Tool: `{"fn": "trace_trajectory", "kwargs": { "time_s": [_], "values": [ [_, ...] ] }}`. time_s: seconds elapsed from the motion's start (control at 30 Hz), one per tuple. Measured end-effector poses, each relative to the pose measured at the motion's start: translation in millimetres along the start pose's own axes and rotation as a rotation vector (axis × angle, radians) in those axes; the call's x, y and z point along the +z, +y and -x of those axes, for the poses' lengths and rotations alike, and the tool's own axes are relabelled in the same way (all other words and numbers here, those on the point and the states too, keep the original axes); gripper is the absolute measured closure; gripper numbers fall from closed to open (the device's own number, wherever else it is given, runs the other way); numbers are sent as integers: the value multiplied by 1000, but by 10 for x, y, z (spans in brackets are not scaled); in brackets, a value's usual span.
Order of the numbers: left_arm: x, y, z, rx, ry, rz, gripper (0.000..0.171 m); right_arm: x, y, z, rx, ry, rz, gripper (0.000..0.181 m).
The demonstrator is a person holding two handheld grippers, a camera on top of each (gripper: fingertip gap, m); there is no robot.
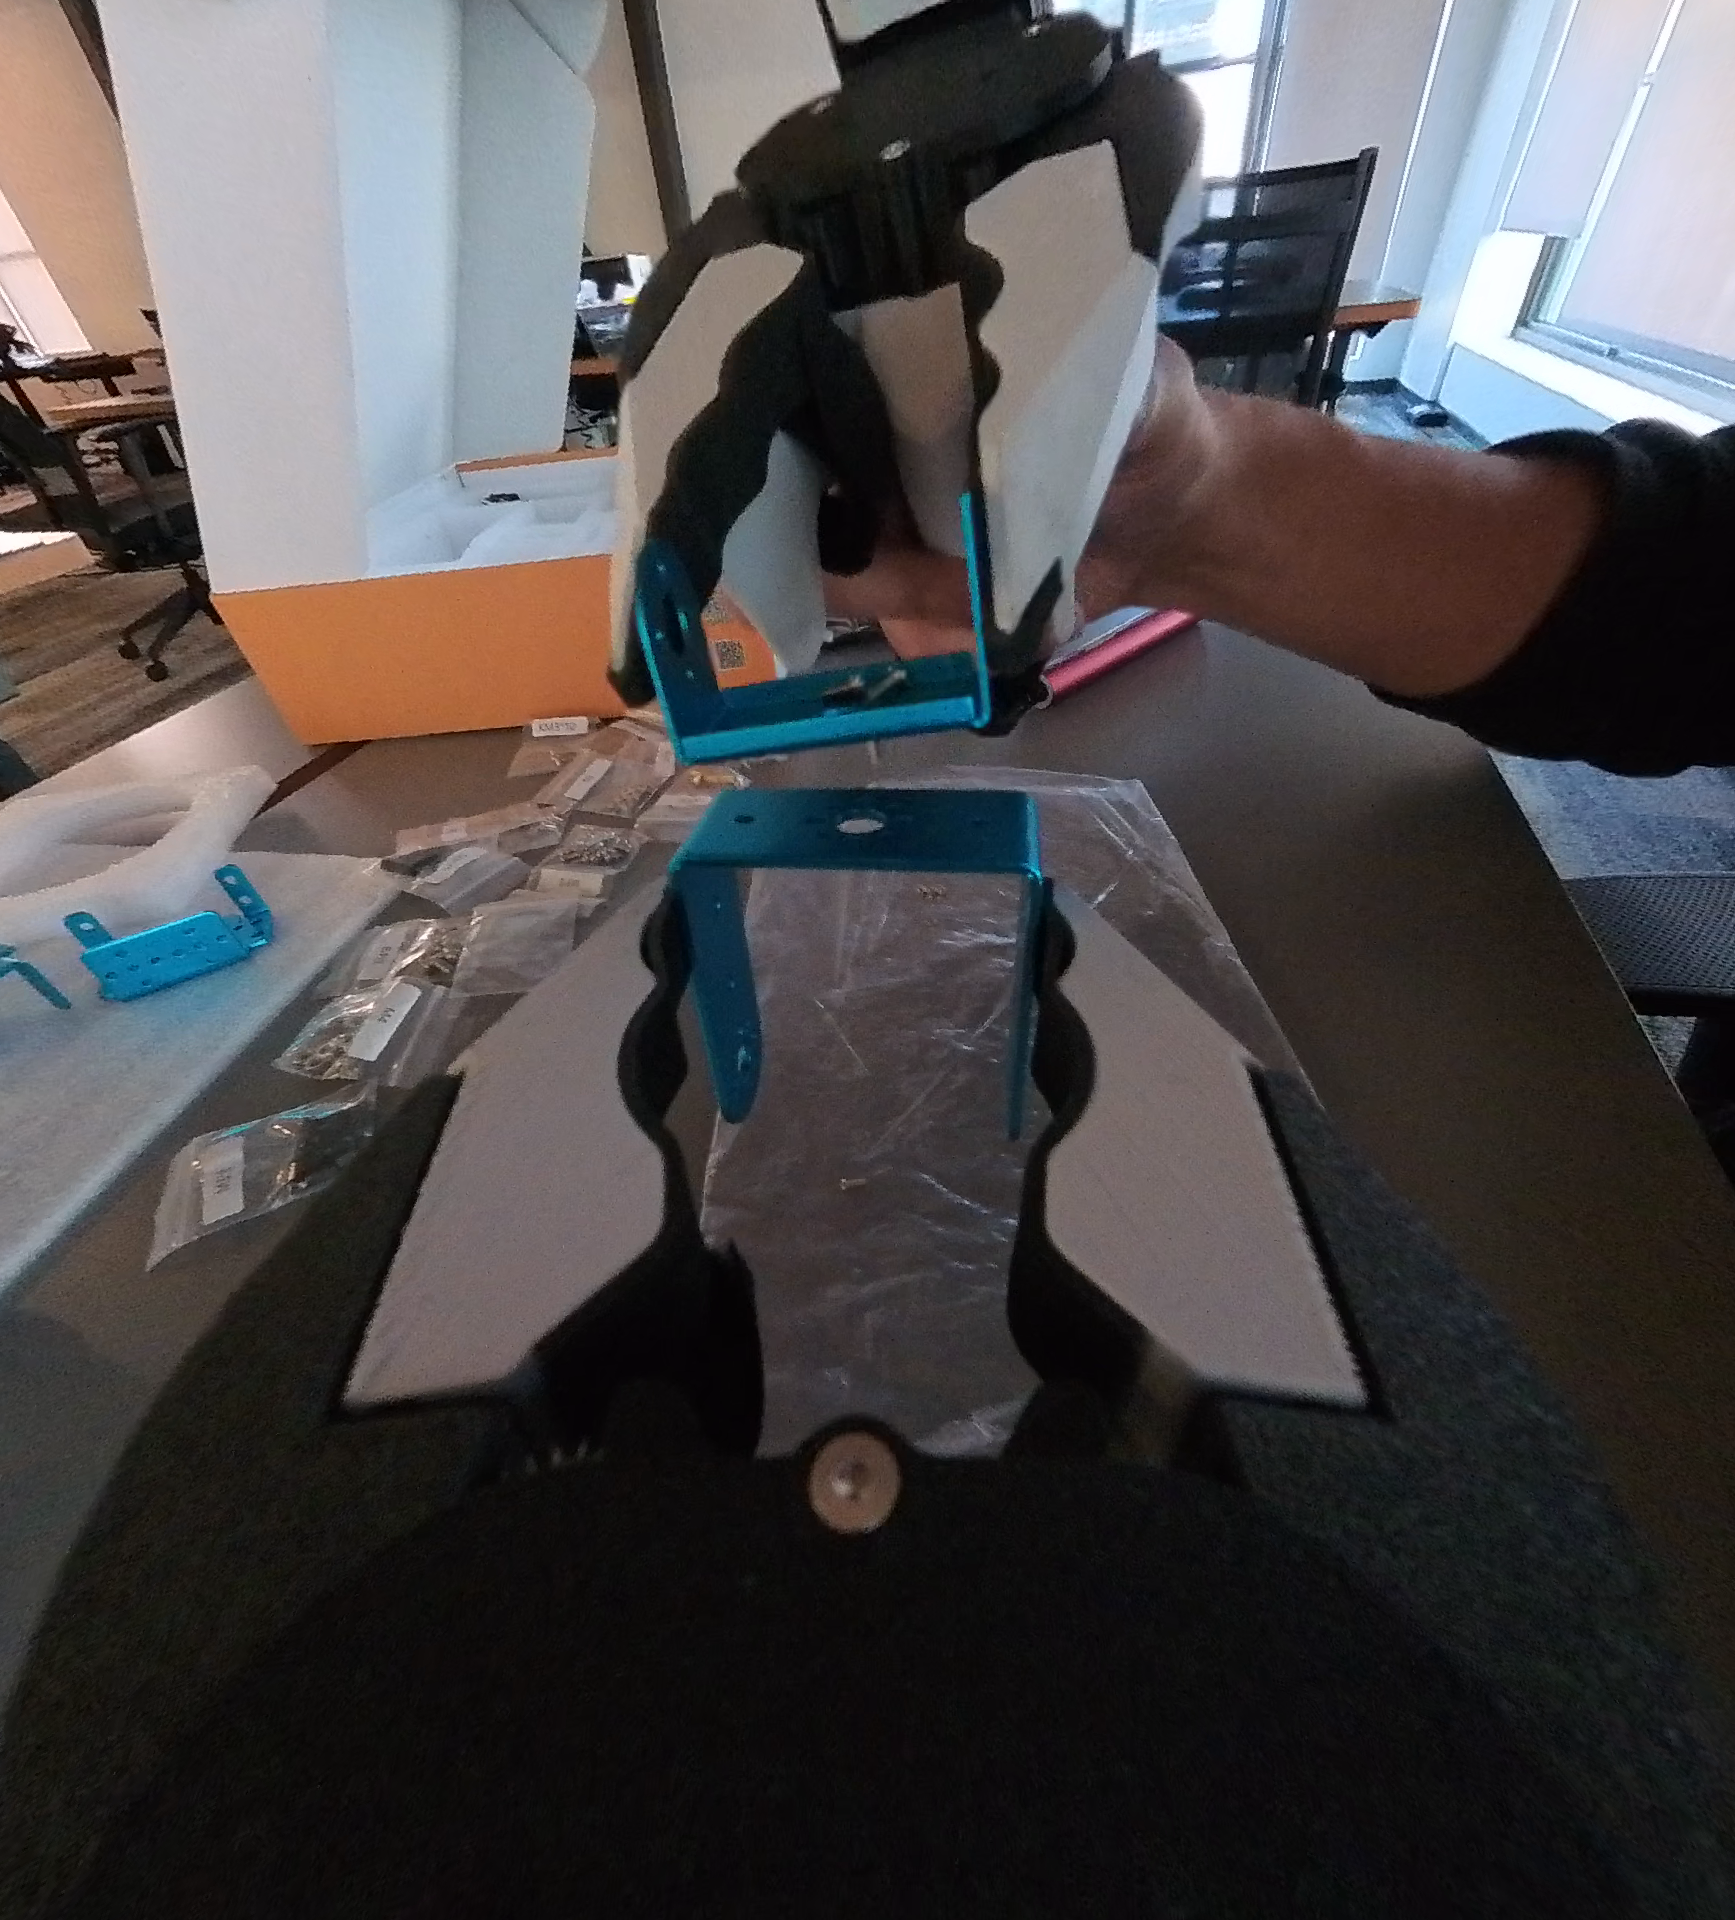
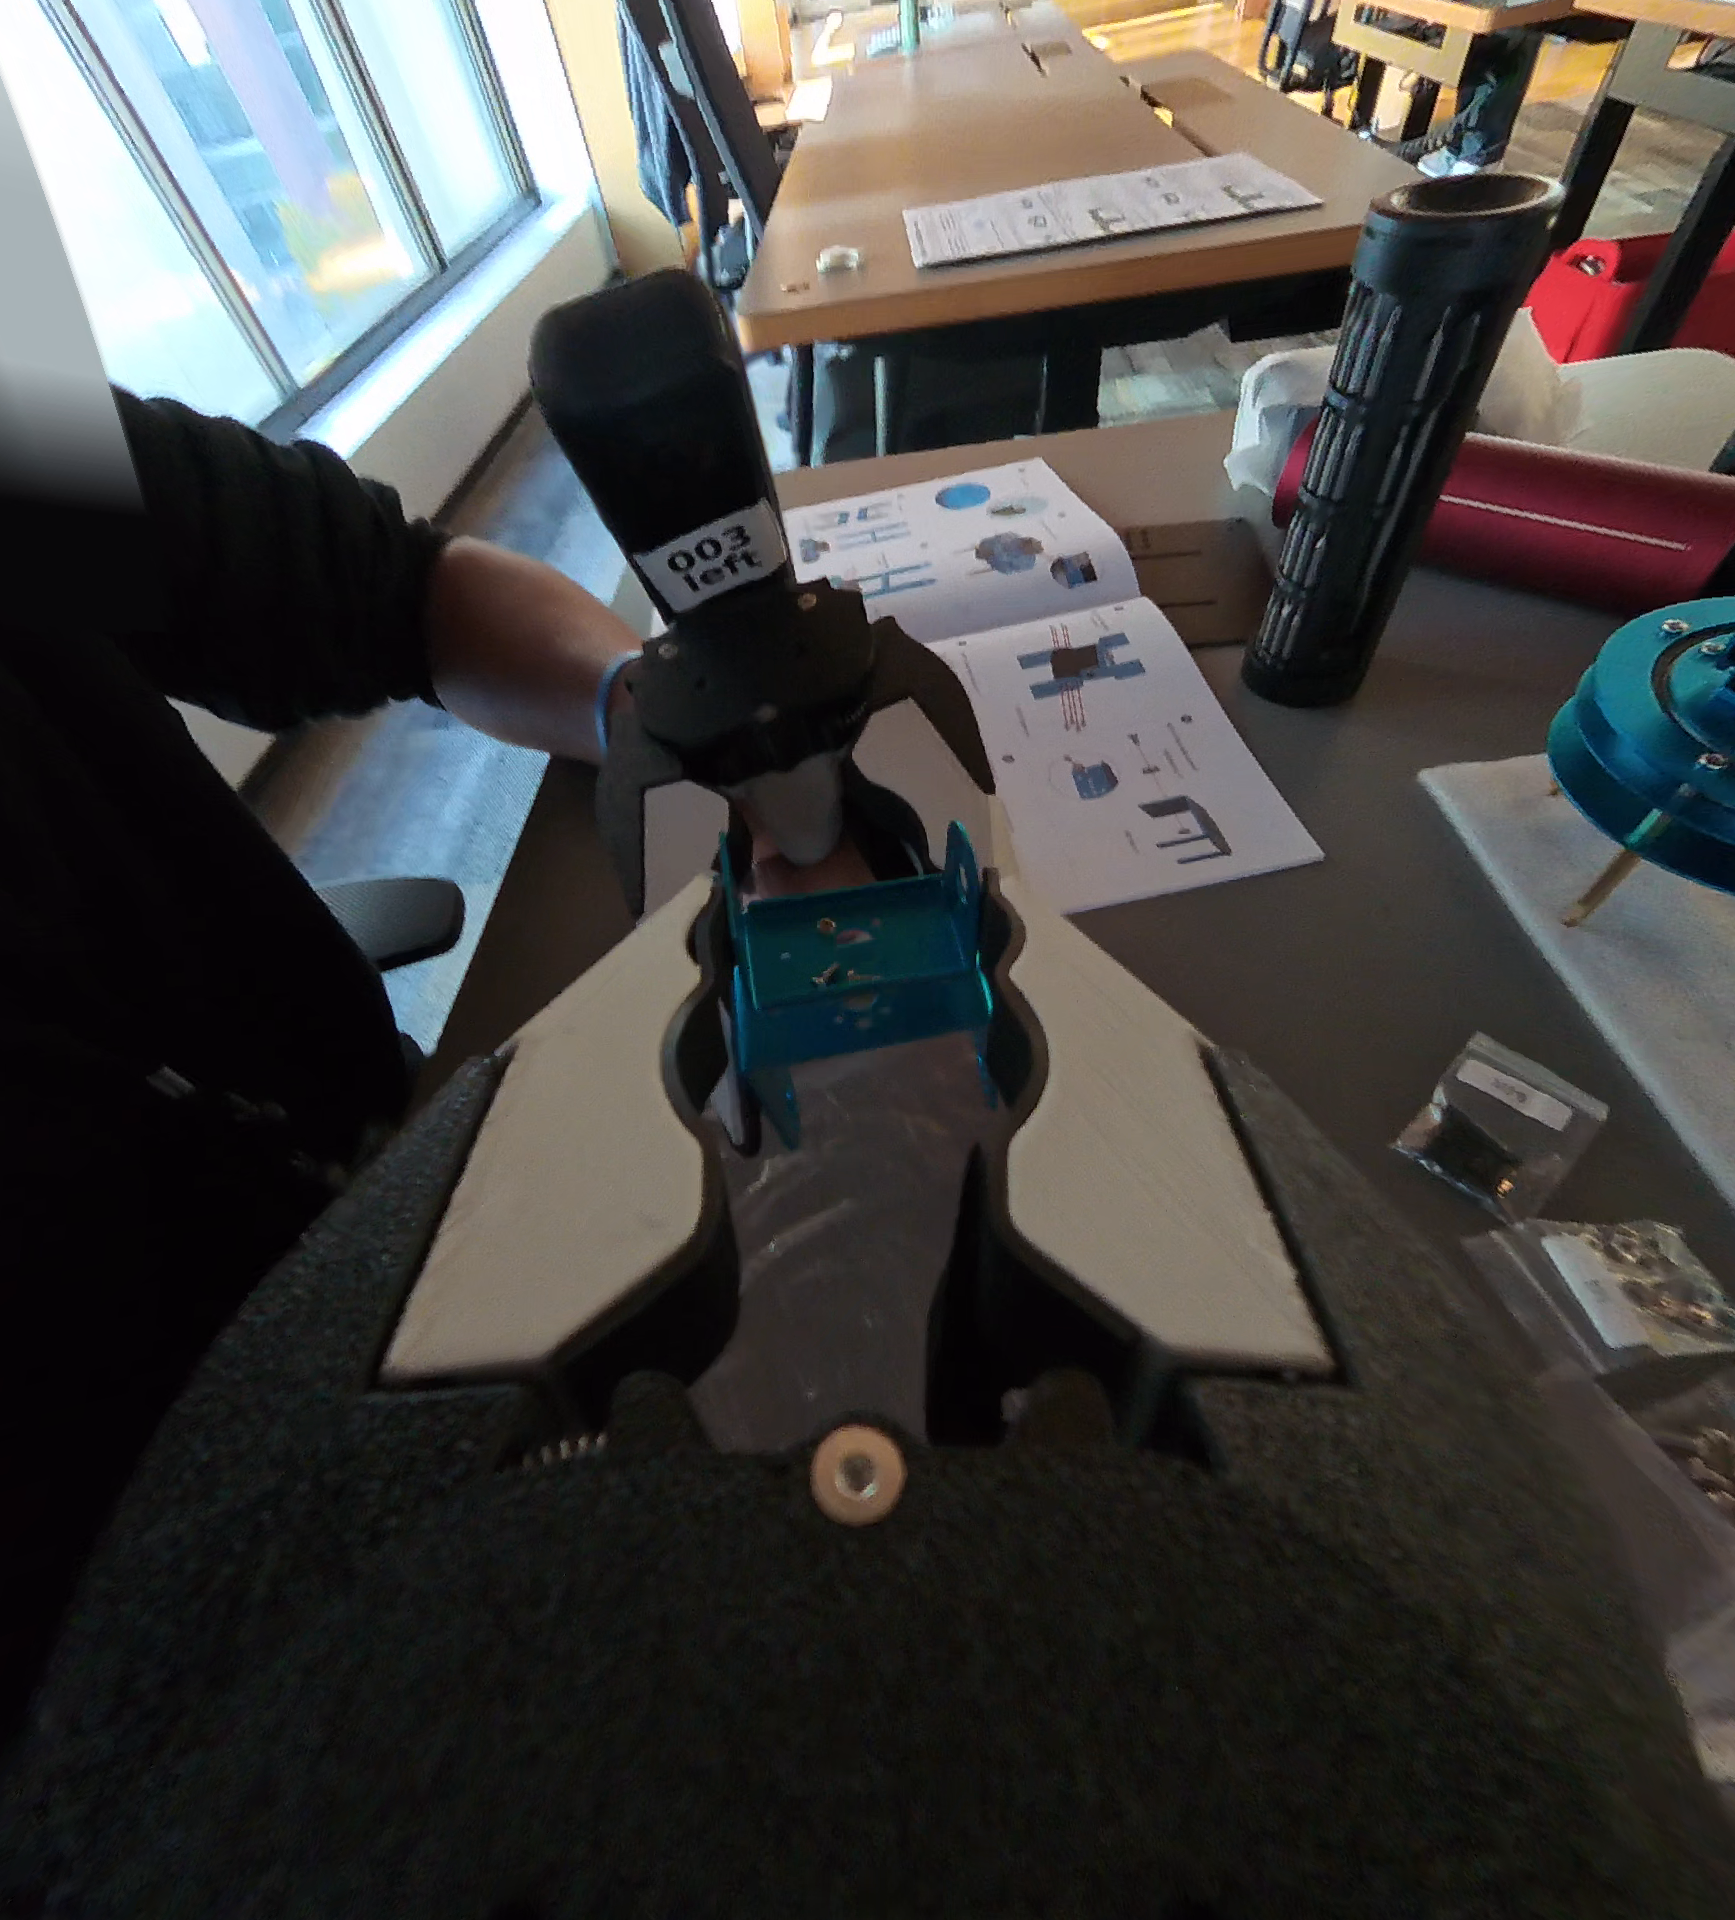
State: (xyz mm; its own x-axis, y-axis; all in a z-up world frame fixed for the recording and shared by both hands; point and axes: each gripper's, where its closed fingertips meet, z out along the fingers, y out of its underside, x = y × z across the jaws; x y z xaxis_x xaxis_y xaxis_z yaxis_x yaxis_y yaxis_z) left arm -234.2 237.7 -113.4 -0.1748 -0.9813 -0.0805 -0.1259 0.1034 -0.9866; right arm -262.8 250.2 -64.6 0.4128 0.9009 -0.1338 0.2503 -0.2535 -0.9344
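Note:
My left gripper point(image 1: 858, 930) is shut on a blue U-bracket point(image 1: 858, 831) by its two legs, base up and legs down. My right gripper point(image 1: 819, 694) comes down from above, shut on a second blue U-bracket point(image 1: 821, 717) with its legs up. Small screws point(image 1: 863, 686) lie on that bracket's base. The two bases face each other with a narrow gap between them. In the right wrist view, my right gripper point(image 2: 855, 914) holds the upper bracket point(image 2: 842, 945). The lower bracket point(image 2: 863, 1023) sits just under it. The left gripper point(image 2: 811, 847) reaches in from behind.
A clear plastic bag point(image 1: 946, 1039) lies on the dark table point(image 1: 1310, 831) below. Small bags of screws point(image 1: 489, 914), more blue brackets point(image 1: 172, 951) and an orange-and-white box point(image 1: 427, 644) are left. An open manual point(image 2: 1102, 727), black cylinder point(image 2: 1382, 447) and blue round assembly point(image 2: 1694, 748) stand opposite. My hands' fingertips stand some 5 cm from each other.

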Motion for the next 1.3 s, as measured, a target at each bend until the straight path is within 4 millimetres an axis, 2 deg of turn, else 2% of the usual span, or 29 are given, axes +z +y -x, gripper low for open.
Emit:
{"fn": "trace_trajectory", "kwargs": {
  "time_s": [0.23, 0.43, 0.83, 0.93, 1.3],
  "values": [
    [-23, -64, 38, -42, -5, -34, 105, 92, 20, -60, 33, -3, -51, 134],
    [-56, -76, 118, -51, -36, -40, 106, 92, -10, -82, 38, -25, -116, 133],
    [-61, -75, 112, -54, -30, -31, 105, 97, -22, -96, -63, 27, -75, 134],
    [-57, -56, 121, -58, -29, -25, 105, 45, -88, -60, -65, 16, -92, 136],
    [-73, -83, 125, -49, -28, -32, 105, 104, -4, -88, -70, 30, -49, 134]
  ]
}}
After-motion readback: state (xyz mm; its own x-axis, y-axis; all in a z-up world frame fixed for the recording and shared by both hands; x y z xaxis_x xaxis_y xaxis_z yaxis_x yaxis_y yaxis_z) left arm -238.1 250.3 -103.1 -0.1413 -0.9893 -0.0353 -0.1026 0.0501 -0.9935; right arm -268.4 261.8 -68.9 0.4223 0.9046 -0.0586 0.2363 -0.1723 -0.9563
